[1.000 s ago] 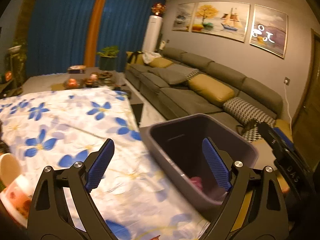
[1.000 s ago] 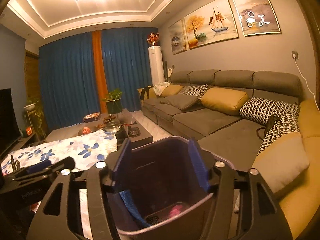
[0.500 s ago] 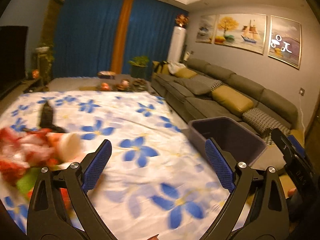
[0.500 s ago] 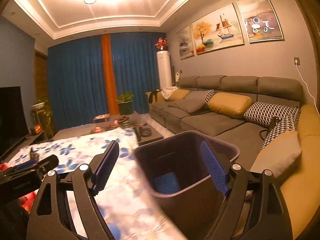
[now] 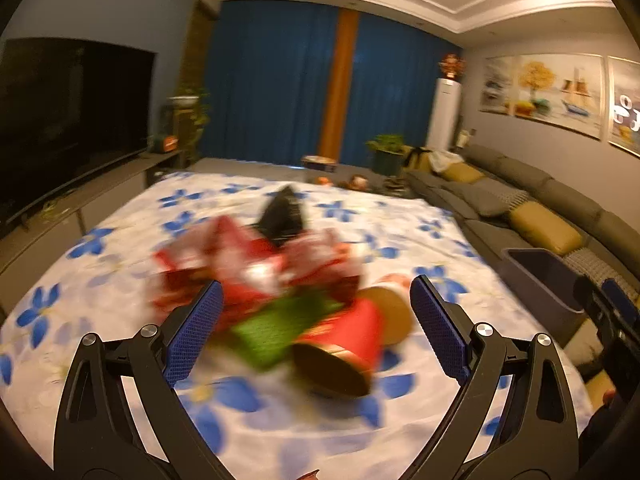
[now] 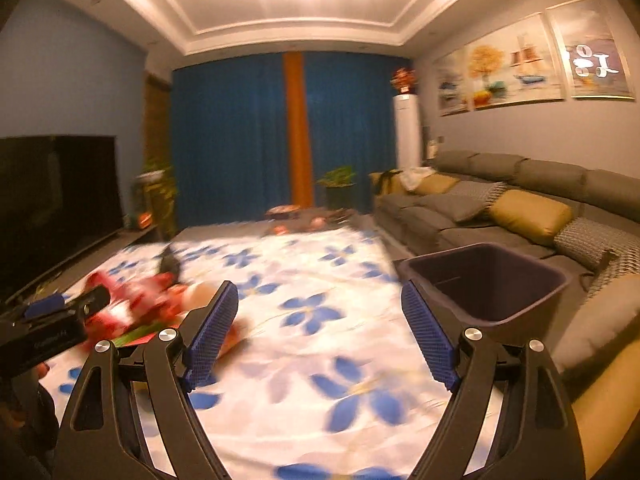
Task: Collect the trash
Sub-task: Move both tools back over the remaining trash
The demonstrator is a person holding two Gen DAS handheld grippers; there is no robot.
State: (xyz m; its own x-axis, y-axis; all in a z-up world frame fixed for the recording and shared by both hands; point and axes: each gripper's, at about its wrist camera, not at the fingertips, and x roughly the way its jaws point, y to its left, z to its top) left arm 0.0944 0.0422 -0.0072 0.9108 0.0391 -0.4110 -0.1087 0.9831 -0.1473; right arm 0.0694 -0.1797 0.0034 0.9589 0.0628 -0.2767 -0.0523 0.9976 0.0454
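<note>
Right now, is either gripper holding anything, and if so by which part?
Nothing is held. The left gripper stands open, the trash pile lying beyond its pads untouched. The right gripper is open over the floral cloth, nothing between its jaws.

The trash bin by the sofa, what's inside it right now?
Only the upper inner walls of the trash bin show, dark and bare. Its near wall hides the bottom, so anything lying there cannot be seen.

Left wrist view near trash pile [image 5: 272,280], right wrist view farther, both facing curtains [image 6: 240,136]
</note>
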